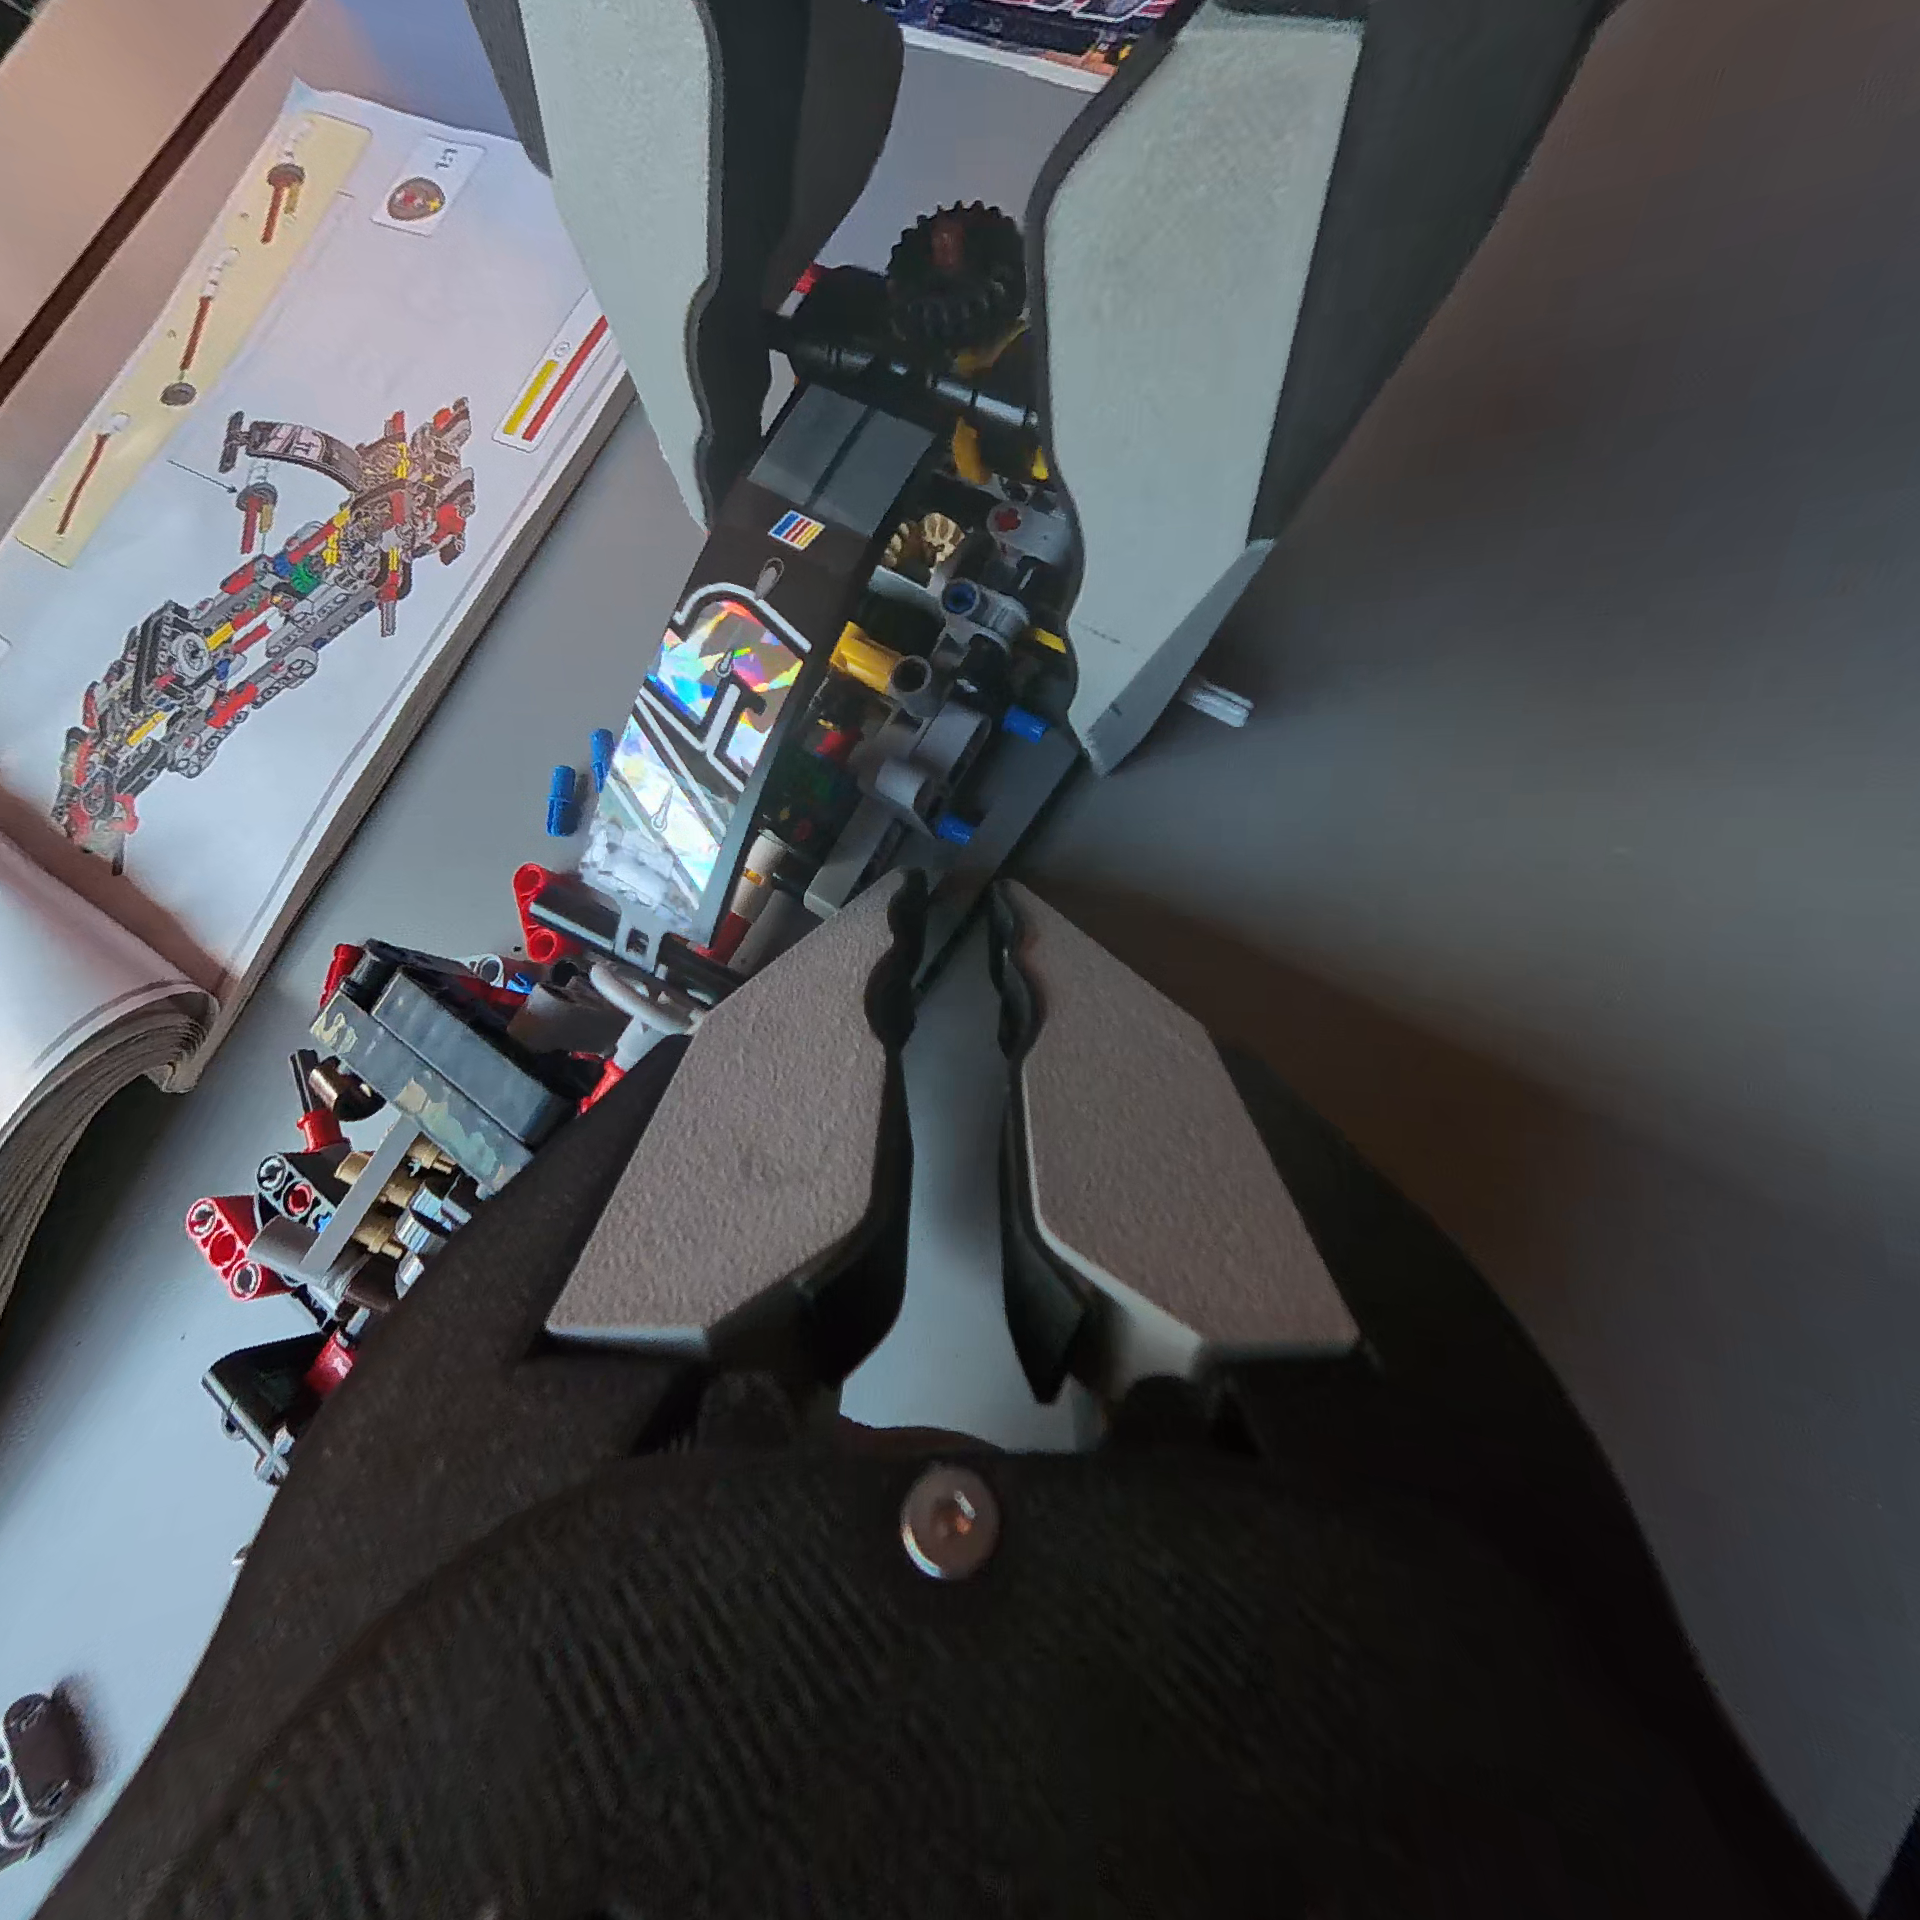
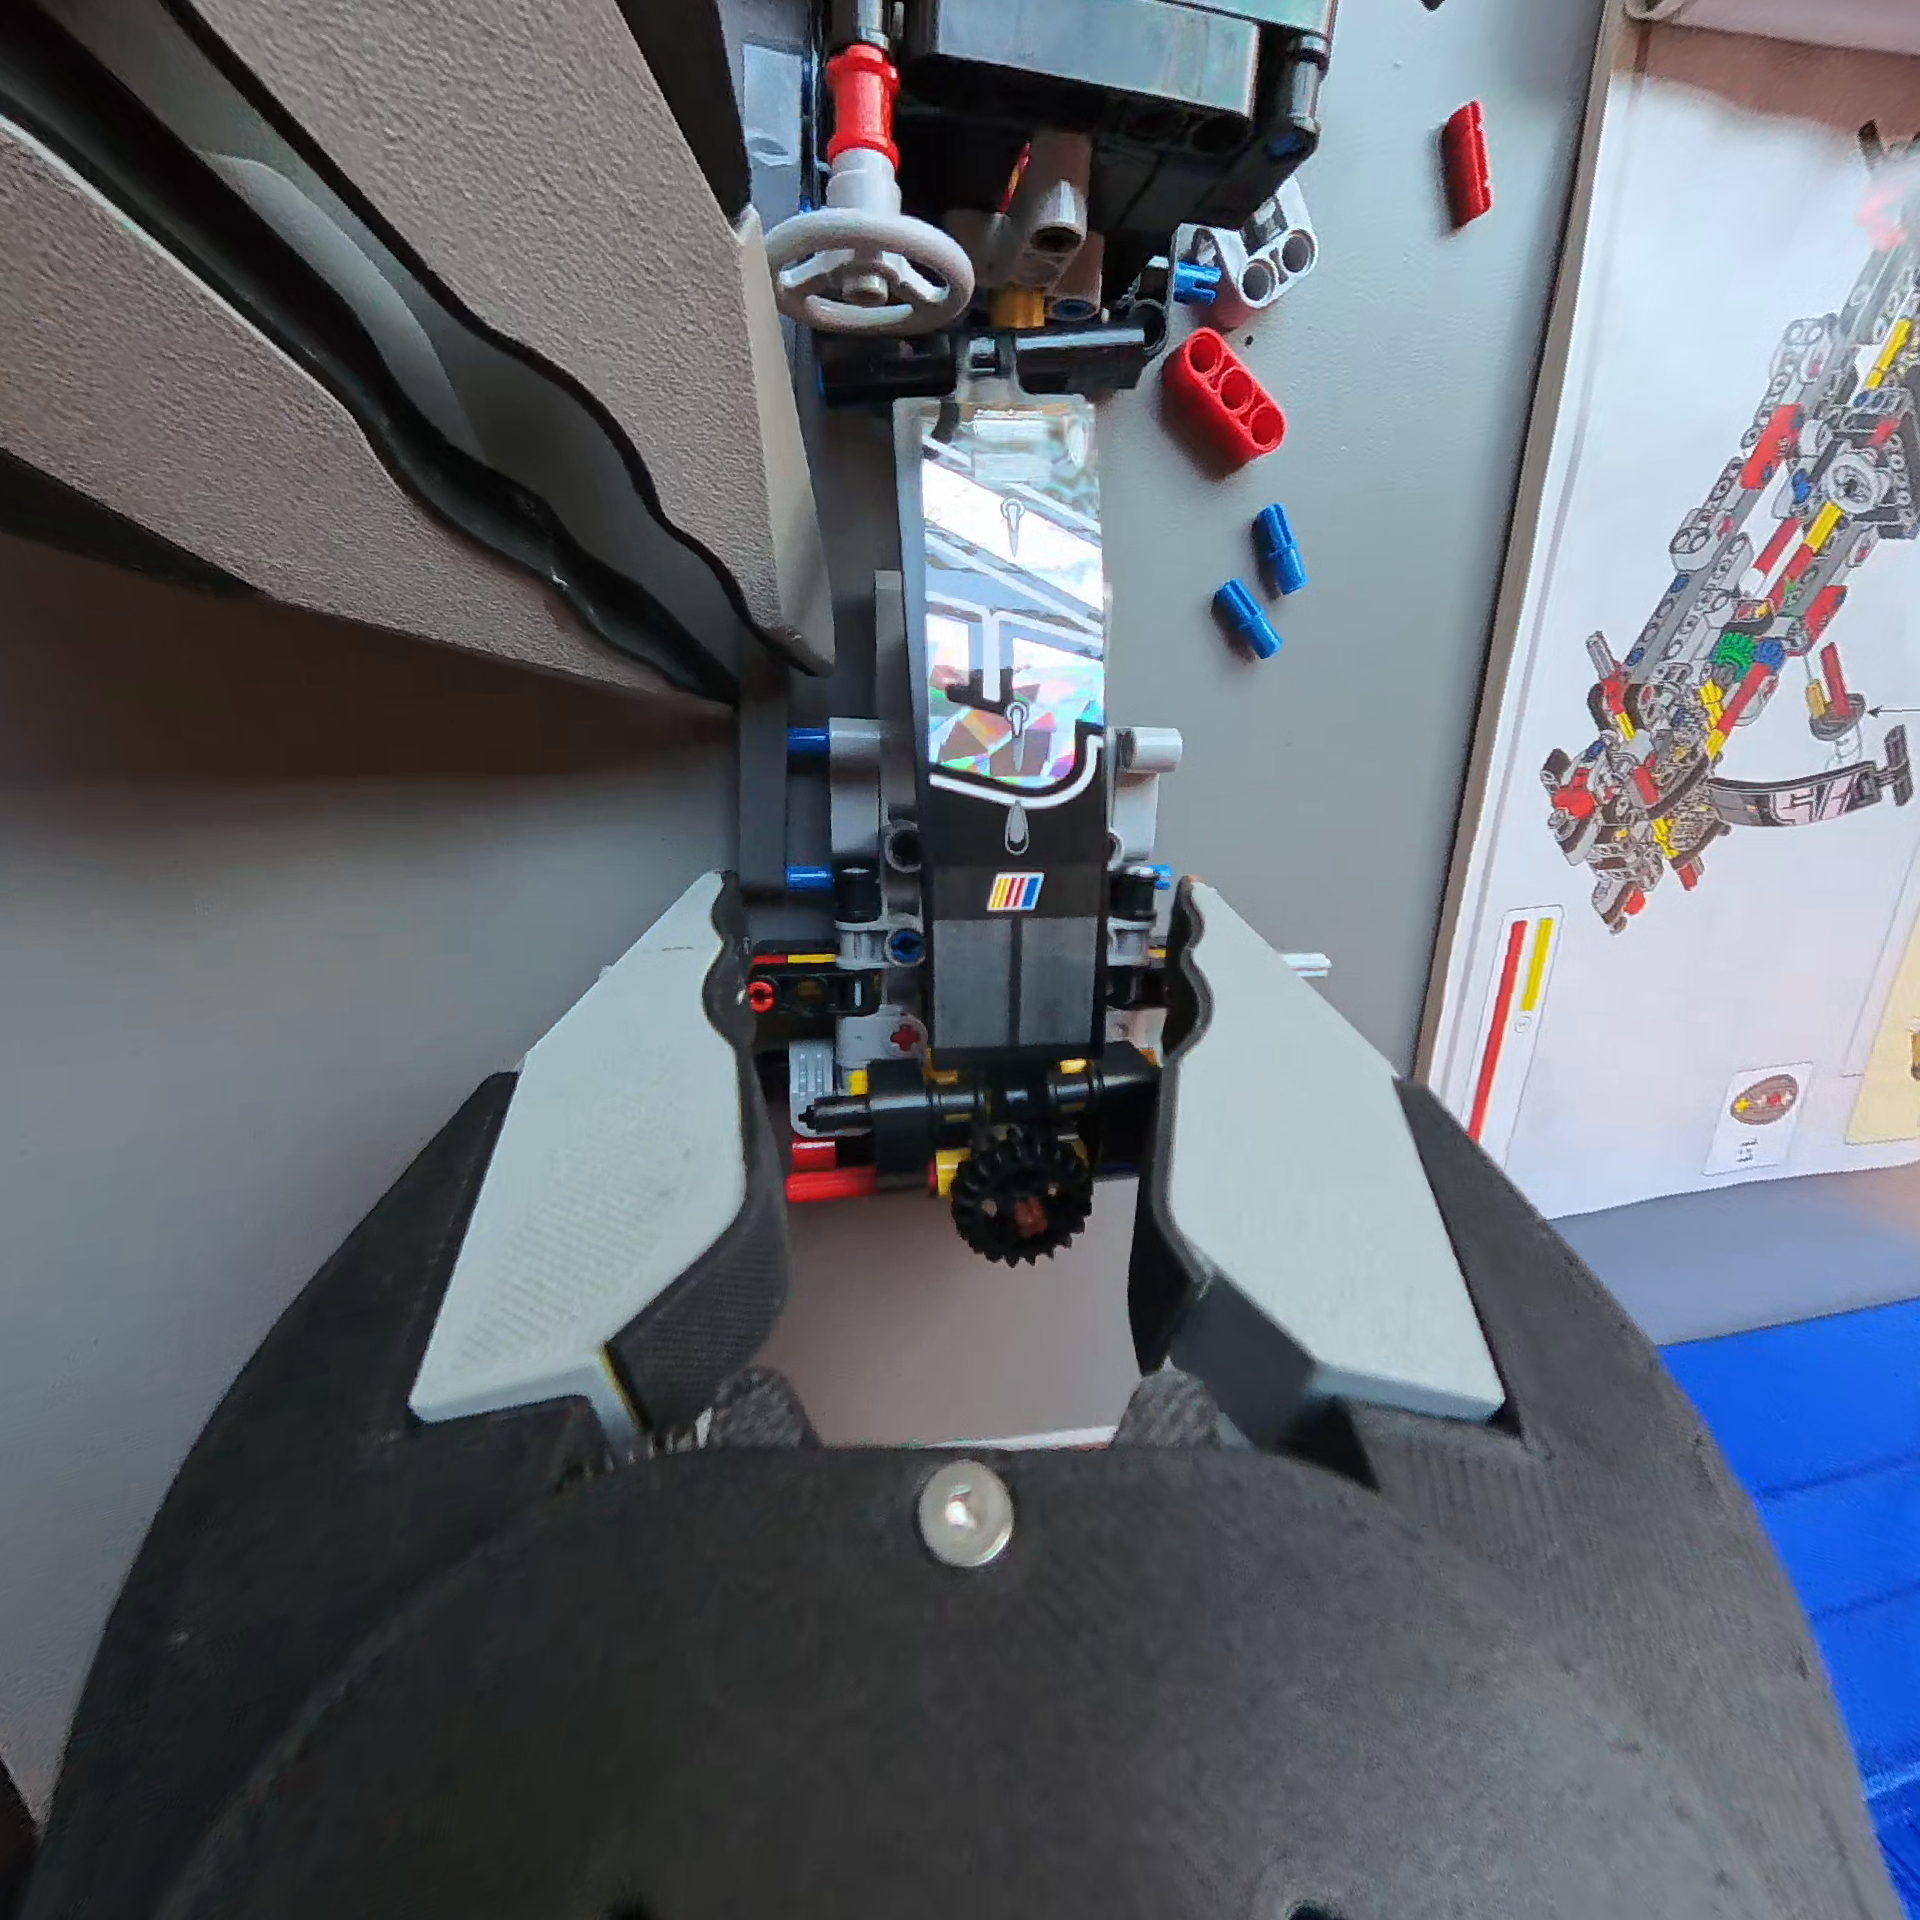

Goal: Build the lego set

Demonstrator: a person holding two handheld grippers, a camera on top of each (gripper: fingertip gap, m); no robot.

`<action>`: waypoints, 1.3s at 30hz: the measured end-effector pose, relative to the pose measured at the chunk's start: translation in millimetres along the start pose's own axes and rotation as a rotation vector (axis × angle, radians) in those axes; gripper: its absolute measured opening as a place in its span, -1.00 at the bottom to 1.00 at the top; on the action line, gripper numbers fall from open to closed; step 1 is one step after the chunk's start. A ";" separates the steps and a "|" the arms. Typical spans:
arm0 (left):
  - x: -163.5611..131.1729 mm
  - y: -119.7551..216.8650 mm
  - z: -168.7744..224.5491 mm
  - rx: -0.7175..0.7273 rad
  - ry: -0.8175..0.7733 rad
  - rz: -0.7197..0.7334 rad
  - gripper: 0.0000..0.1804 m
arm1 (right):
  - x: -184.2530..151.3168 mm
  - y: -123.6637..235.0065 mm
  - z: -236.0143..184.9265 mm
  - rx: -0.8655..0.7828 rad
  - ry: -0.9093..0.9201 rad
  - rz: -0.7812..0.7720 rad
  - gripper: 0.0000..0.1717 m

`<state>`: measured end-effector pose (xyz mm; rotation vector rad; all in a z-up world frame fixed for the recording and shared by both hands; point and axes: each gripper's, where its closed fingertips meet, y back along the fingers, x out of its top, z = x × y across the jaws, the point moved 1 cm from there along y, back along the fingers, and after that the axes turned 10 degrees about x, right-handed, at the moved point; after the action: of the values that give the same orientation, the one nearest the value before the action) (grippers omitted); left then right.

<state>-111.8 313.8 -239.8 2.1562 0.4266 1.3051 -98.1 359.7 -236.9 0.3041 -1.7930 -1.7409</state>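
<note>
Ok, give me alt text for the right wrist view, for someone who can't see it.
The right gripper straddles the rear of a black and grey toy brick car chassis with a holographic panel, on a grey table. Loose blue pins and an open instruction booklet lie alongside.

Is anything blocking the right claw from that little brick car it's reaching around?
Nothing visible. The brick car sits directly between the fingers of the right gripper. The loose blue pins and red beam lie aside, and the left gripper is farther along its edge.
</note>
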 end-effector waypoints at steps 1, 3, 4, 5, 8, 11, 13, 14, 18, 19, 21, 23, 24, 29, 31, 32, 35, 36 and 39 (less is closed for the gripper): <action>0.0 0.0 0.1 0.002 0.003 -0.001 -0.89 | 0.1 -0.4 -0.5 0.012 -0.003 0.008 -0.10; 0.3 0.1 0.2 0.006 0.011 -0.006 -0.89 | 0.1 -1.9 -1.1 0.046 -0.023 0.036 -0.10; 0.4 0.1 0.1 0.008 0.013 -0.007 -0.89 | -0.4 -2.6 -1.5 0.061 -0.032 0.051 -0.10; 0.7 0.0 0.1 0.009 0.015 -0.007 -0.89 | -0.4 -3.0 -1.6 0.070 -0.036 0.067 -0.10; 0.9 -0.1 0.2 0.013 0.017 -0.010 -0.89 | -0.1 -2.7 -1.7 0.065 -0.030 0.084 -0.10; 0.7 0.6 0.3 0.026 -0.002 -0.004 -0.89 | 0.5 -3.3 -1.6 0.071 -0.042 0.104 -0.07; 0.7 1.1 0.3 0.038 -0.015 -0.002 -0.90 | 0.8 -3.3 -1.8 0.068 -0.043 0.110 -0.08; 0.8 1.3 0.4 0.044 -0.021 -0.001 -0.90 | 0.6 -3.3 -1.9 0.068 -0.046 0.109 -0.07; 1.5 2.3 0.8 -0.011 0.038 0.000 -0.91 | 0.5 -2.2 -2.7 0.061 -0.031 0.097 -0.09; 1.5 2.9 1.8 -0.031 0.055 0.001 -0.91 | 0.6 -1.8 -3.5 0.061 -0.019 0.101 -0.09; 1.7 3.9 2.4 -0.029 0.051 0.009 -0.91 | 1.0 -1.0 -3.7 0.057 -0.005 0.117 -0.08; 1.5 4.3 4.6 -0.010 0.005 0.017 -0.91 | 2.5 -0.4 -4.8 0.081 -0.016 0.142 -0.05; 1.5 4.6 5.4 -0.005 -0.006 0.021 -0.90 | 3.8 0.8 -5.8 0.098 -0.019 0.155 -0.03; -1.3 7.3 5.4 -0.018 -0.013 0.025 -0.90 | 6.4 14.8 -11.7 0.114 0.044 0.188 0.07; -3.0 9.3 5.6 -0.025 -0.023 0.028 -0.89 | 4.8 25.3 -13.7 0.142 0.052 0.236 0.06; -3.6 10.5 5.8 -0.026 -0.027 0.030 -0.89 | 3.7 31.3 -12.5 0.154 0.051 0.266 0.03; -4.2 12.8 10.4 -0.049 -0.029 0.023 -0.77 | 0.4 42.1 -8.2 0.252 0.041 0.323 -0.02; -3.8 12.4 10.4 -0.045 -0.032 0.019 -0.77 | -1.1 41.1 -7.7 0.305 0.034 0.317 -0.02; -3.3 10.7 10.1 -0.054 -0.029 -0.003 -0.78 | -6.4 25.8 -0.2 0.360 0.016 0.218 -0.03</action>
<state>-104.7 300.5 -239.1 2.1261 0.3785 1.2673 -86.6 365.8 -213.8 0.2563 -2.0406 -1.2613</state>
